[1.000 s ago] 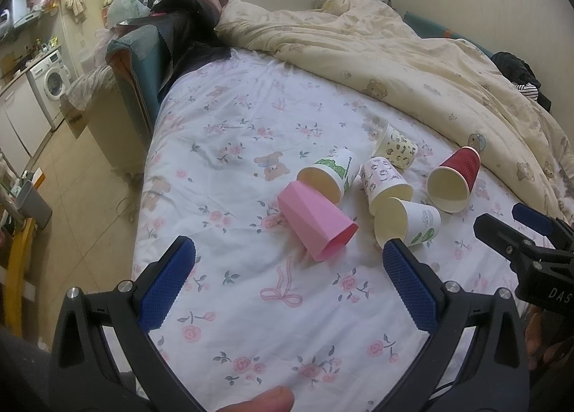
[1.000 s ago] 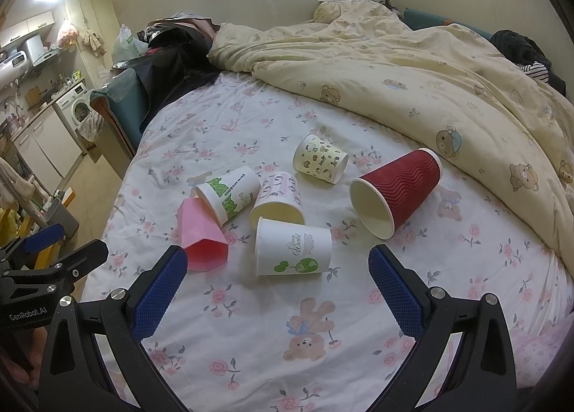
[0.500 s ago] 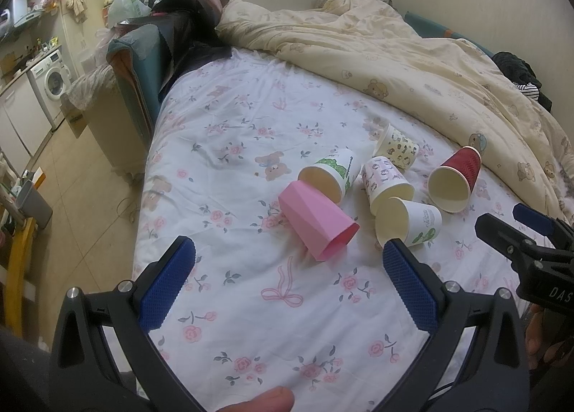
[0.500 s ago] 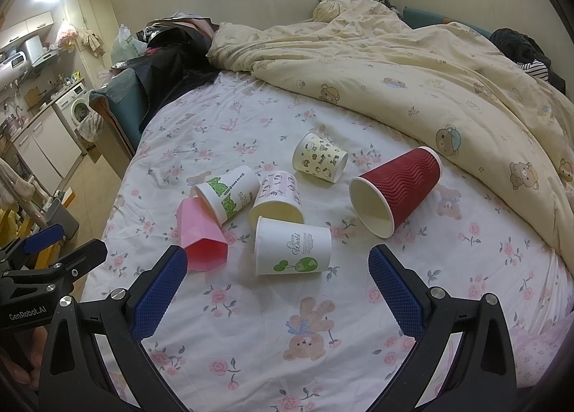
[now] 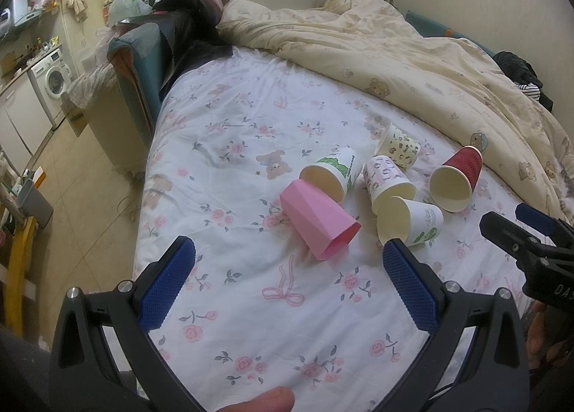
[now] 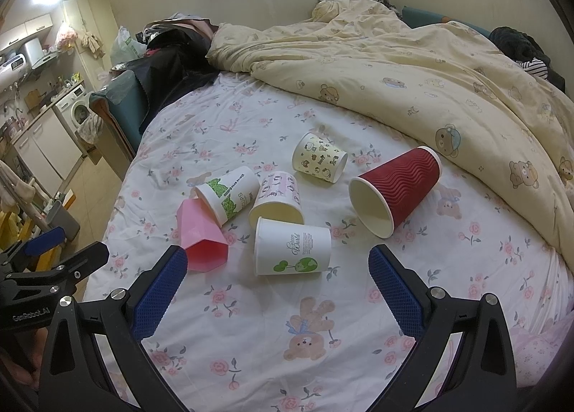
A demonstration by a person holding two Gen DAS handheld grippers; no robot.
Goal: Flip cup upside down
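Nothing much has shifted over the last second: both grippers hang where they were above the near end of the bed, and the six cups lie as before on the flowered sheet (image 6: 222, 117). From the left wrist view, the left gripper (image 5: 288, 277) is held low and level, its blue-padded fingers (image 5: 166, 286) spread wide with nothing between them, aimed toward the pink cup (image 5: 317, 221), which lies on its side just ahead with its mouth turned toward the camera and to the right. A fingertip of the holding hand (image 5: 258, 401) shows at the bottom edge. The right gripper (image 6: 278, 286) is likewise spread wide and empty, pointing at the white cup with the globe print (image 6: 292, 247), which lies on its side just beyond the fingers. Around it, also tipped over, lie a green-printed cup (image 6: 227, 193) touching the pink one, a pink-patterned cup (image 6: 278, 198) resting against the globe cup, a small cartoon-printed cup (image 6: 319, 159) farther back, and a red ribbed cup (image 6: 396, 191) off to the right, its mouth toward the camera. A cream quilt (image 6: 412, 78) is heaped along the far side of the bed, and a washing machine (image 5: 53, 80) stands in the room beyond.
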